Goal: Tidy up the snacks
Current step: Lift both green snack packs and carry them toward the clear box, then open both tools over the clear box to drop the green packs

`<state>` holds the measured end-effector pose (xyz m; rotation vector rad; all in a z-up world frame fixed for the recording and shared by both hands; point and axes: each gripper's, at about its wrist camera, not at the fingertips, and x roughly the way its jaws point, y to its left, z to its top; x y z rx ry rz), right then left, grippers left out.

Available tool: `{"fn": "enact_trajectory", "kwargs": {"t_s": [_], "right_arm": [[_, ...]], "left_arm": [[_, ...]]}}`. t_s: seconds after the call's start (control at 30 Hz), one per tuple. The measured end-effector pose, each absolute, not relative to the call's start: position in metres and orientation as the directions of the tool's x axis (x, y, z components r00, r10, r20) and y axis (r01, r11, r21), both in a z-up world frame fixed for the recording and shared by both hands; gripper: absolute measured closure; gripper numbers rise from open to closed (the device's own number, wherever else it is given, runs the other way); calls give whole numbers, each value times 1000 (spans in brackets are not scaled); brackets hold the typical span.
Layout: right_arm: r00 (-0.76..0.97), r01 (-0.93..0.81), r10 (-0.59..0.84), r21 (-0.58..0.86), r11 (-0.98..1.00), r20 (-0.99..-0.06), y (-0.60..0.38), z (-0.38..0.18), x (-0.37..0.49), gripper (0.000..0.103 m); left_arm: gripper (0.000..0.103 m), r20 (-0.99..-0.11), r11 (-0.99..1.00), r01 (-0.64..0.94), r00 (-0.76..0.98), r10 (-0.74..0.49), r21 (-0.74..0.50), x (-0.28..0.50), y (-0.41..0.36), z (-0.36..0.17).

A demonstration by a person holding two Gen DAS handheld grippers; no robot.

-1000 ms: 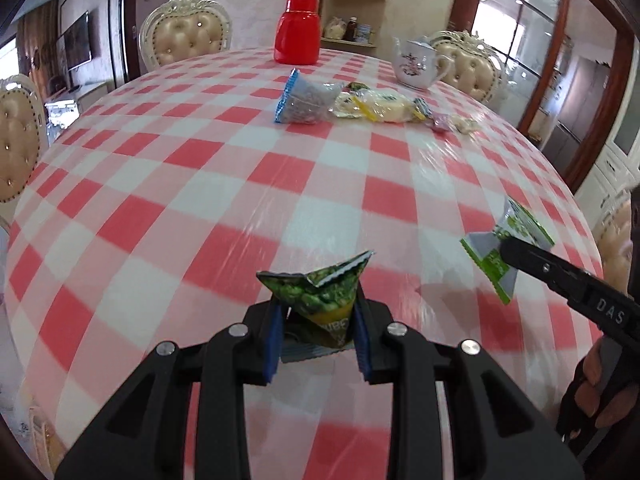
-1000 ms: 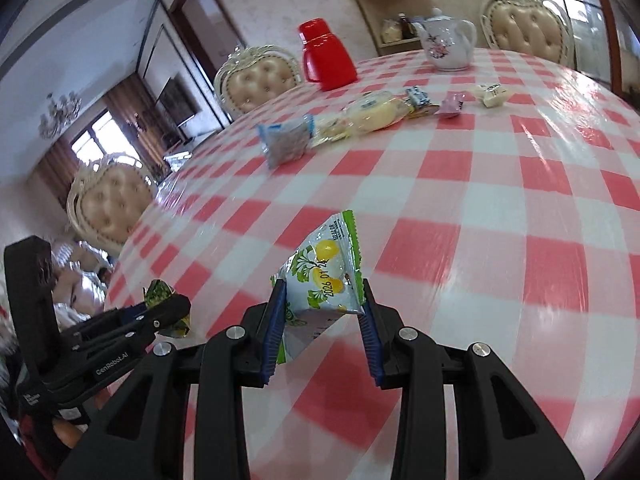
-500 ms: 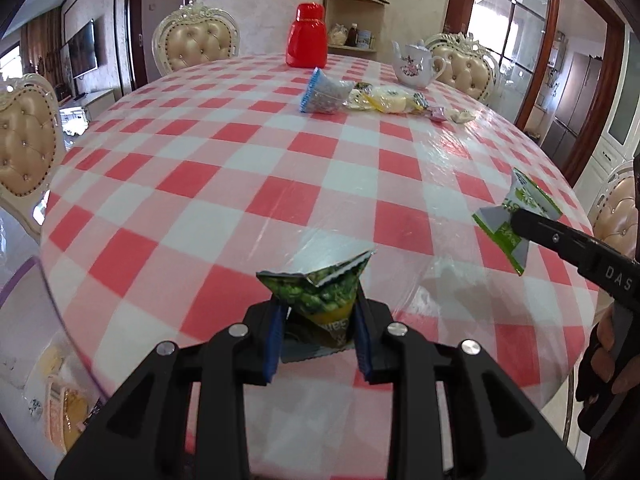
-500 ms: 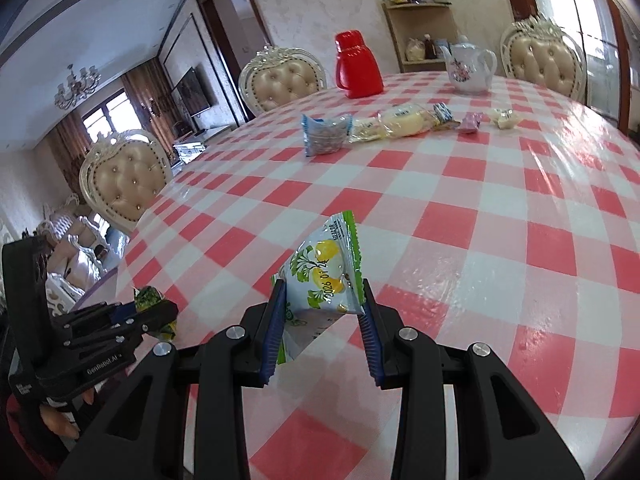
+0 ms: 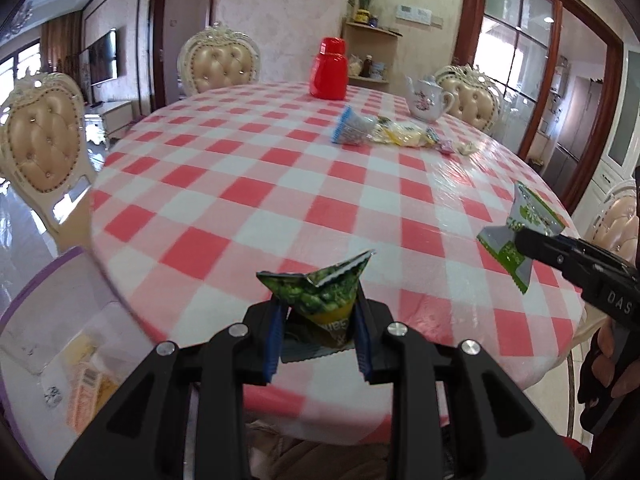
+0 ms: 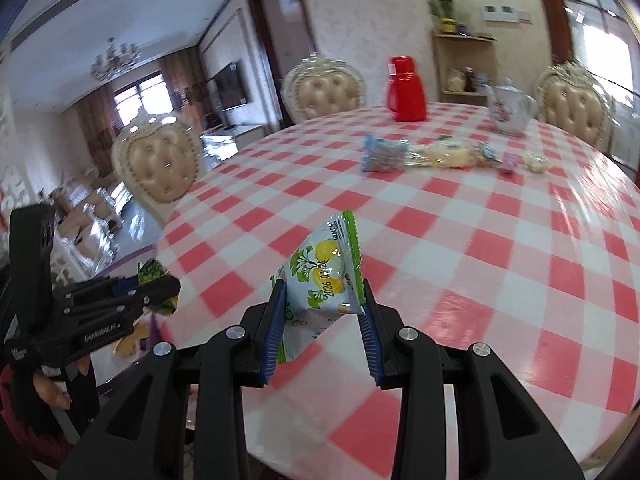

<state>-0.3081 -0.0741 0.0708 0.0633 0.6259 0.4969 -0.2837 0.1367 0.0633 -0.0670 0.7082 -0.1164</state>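
My left gripper (image 5: 320, 340) is shut on a dark green snack packet (image 5: 320, 296), held above the near edge of the round checked table (image 5: 280, 184). My right gripper (image 6: 324, 332) is shut on a white and green snack packet (image 6: 326, 276), held above the table's near edge. Each gripper shows in the other's view: the right one (image 5: 520, 244) with its packet (image 5: 524, 220), the left one (image 6: 160, 288) with its packet (image 6: 152, 270). A row of snack packets (image 5: 384, 134) lies at the far side of the table, led by a blue one (image 6: 380, 154).
A red flask (image 5: 329, 69) and a white teapot (image 5: 426, 98) stand at the far edge of the table. Padded chairs (image 5: 218, 60) ring the table. A shelf with jars (image 5: 370, 56) stands against the back wall. The floor (image 5: 52, 320) shows at the lower left.
Both grippers have pulled back and up from the table with their packets still held. The table now looks farther away and its near edge and the floor have come into view.
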Motion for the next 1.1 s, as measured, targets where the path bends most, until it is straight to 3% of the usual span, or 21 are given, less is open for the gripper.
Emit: {"fn": "enact_trajectory", "kwargs": {"t_s": [0.7, 1.1], "right_arm": [[438, -775, 651, 106, 623, -620, 97, 69, -342, 67], [278, -895, 658, 61, 442, -700, 183, 47, -368, 67]], "left_arm": [[73, -651, 966, -241, 749, 126, -90, -323, 290, 55], [72, -700, 933, -355, 650, 295, 63, -323, 333, 37]]}}
